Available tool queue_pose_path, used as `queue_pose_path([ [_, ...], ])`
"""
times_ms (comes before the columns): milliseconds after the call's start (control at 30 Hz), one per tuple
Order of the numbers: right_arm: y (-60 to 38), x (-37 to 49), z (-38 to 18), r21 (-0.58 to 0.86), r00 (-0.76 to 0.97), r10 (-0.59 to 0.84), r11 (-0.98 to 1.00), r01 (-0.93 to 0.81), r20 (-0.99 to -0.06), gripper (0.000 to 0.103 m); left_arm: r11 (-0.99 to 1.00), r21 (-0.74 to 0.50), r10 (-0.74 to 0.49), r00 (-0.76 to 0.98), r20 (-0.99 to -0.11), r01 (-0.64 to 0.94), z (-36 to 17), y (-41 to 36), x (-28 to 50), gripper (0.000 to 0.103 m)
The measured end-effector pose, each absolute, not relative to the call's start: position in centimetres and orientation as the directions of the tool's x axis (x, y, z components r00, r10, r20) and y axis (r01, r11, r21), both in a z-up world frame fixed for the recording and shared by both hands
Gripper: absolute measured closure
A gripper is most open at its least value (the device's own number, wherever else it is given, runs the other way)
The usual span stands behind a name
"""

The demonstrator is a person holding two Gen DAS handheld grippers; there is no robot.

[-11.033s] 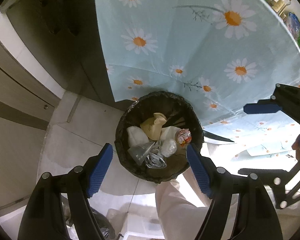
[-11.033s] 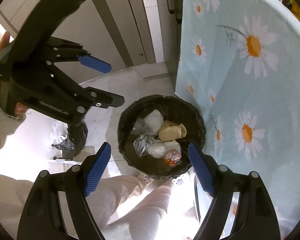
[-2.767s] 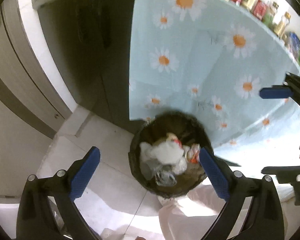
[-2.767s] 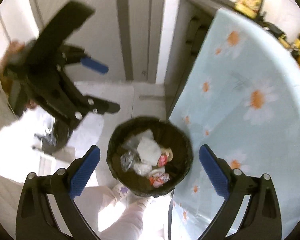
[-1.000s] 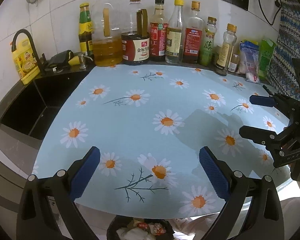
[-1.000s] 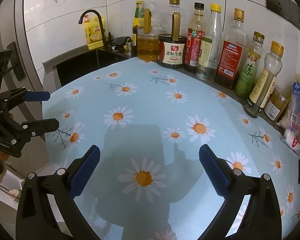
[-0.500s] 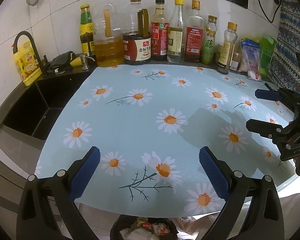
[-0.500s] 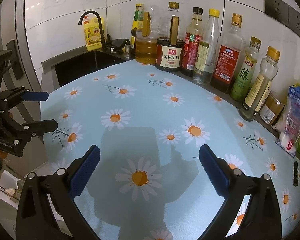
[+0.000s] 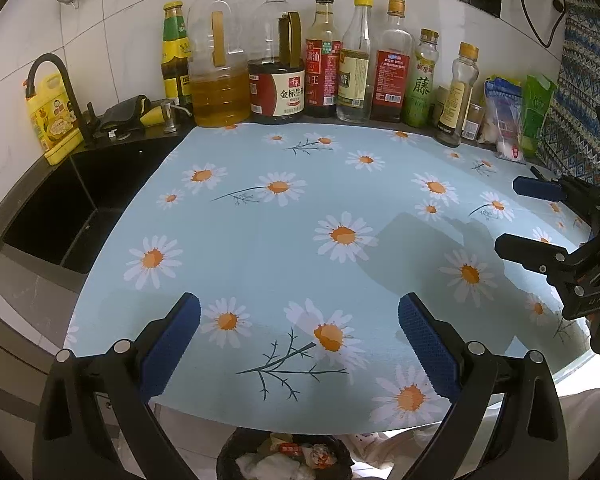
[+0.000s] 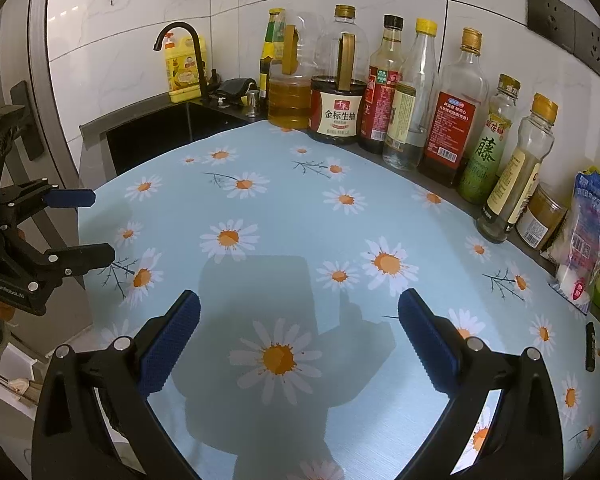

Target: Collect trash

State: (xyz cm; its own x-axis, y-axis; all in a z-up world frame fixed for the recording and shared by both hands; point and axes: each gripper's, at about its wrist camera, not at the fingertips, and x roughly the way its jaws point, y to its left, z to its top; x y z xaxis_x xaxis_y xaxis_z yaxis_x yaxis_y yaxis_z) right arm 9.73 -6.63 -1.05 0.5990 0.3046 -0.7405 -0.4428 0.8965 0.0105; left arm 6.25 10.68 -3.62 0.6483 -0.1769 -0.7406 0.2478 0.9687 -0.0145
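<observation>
My left gripper [image 9: 299, 340] is open and empty, held above the front edge of the daisy-print tablecloth [image 9: 300, 216]. My right gripper [image 10: 299, 340] is open and empty above the same cloth [image 10: 300, 216]. The right gripper also shows at the right of the left wrist view [image 9: 512, 216], and the left gripper at the left of the right wrist view [image 10: 94, 226]. A black trash bin [image 9: 228, 460] with crumpled wrappers and tissues [image 9: 284, 458] inside stands on the floor below the table edge. No loose trash shows on the cloth.
A row of oil and sauce bottles [image 9: 292, 76] lines the back wall. A black sink [image 9: 52, 216] with a black faucet [image 9: 56, 88] and a yellow detergent bottle [image 9: 54, 120] is at the left. Snack bags [image 9: 512, 116] stand at the back right.
Both grippers have swung up from over the trash bin to face the table top. Over the last second the views have barely shifted and both grippers stay open.
</observation>
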Motion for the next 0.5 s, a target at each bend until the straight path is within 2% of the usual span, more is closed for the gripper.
queue_pose_path([
  [500, -6.57, 9.57, -0.96, -0.002, 0.602, 0.3, 0.894, -0.448, -0.74, 0.005, 0.97, -0.007, -0.168, 0.641, -0.749, 0.245, -4.11, 10.94, 6.66, 0.007],
])
